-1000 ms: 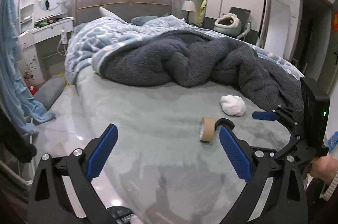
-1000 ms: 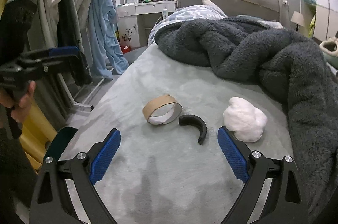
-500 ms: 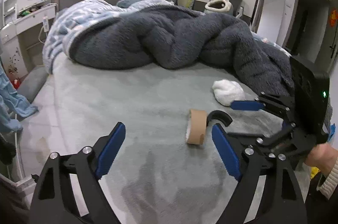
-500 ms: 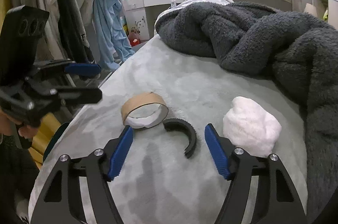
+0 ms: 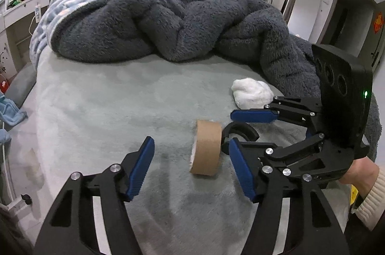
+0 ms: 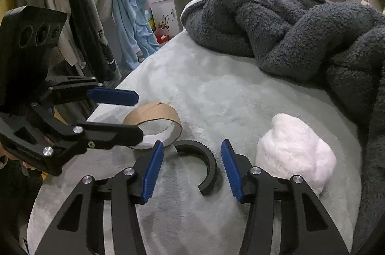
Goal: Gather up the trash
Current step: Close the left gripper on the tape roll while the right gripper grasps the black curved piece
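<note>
**Nothing collected yet; both grippers closing in**

Three scraps on the bed (image 5: 101,110), none lifted: cardboard ring (image 5: 206,147), black clip (image 6: 201,163), white wad (image 6: 294,154). All near together on the grey cover, in front of the heaped blanket (image 5: 168,24).

Left gripper (image 5: 190,170) half-wide, jaws just been closing, ring standing on edge between them but apart from both pads. No grip yet.

Right gripper (image 6: 192,168) narrower, jaws likewise just been closing, straddling the curved clip; pads beside it, not pressing. Wad just outside the right-hand pad, untouched.

No bin or bag in either view, so drop-off place cannot be told.

Judged progress: early. Approach done for ring and clip; closing, lifting and carrying off left for both, then the wad entirely.
</note>
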A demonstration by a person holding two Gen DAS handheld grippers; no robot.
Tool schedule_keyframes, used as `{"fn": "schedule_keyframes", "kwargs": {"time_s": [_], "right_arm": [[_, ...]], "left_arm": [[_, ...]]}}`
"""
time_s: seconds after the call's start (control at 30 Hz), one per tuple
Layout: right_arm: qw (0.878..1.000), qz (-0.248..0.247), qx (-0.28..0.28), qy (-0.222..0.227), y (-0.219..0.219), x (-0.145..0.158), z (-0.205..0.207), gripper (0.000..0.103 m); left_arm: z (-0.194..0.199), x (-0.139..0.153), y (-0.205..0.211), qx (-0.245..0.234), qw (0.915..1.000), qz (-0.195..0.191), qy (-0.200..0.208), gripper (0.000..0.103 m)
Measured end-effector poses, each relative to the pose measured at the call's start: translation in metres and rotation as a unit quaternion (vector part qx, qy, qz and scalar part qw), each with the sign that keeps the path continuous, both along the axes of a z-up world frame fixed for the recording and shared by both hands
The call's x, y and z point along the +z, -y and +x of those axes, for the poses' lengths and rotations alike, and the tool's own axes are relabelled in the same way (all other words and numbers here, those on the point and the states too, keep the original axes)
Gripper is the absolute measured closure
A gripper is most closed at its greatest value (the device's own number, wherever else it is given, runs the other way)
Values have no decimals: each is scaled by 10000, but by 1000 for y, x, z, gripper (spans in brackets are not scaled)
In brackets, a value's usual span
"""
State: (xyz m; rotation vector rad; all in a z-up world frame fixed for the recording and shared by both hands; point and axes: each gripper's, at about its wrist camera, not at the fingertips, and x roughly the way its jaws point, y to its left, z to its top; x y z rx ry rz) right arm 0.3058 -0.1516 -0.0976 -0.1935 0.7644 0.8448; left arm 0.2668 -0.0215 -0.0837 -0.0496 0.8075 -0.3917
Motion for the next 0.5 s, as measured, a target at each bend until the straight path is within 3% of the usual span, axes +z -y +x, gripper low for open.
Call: {"fn": "schedule_keyframes", "kwargs": {"time_s": [0.13, 0.33, 0.5], "right_arm": [[9999, -45, 77, -92, -2, -5, 2, 57], [9999, -95, 15, -139, 1, -4, 4, 71], [9998, -174, 35, -10, 1, 0, -2, 74]], "left_arm": [[4, -7, 3, -37, 9999, -44, -130, 44], [8, -11, 7, -56, 9997, -66, -218, 51], [9, -16, 12, -126, 9994, -9, -326, 64]]}}
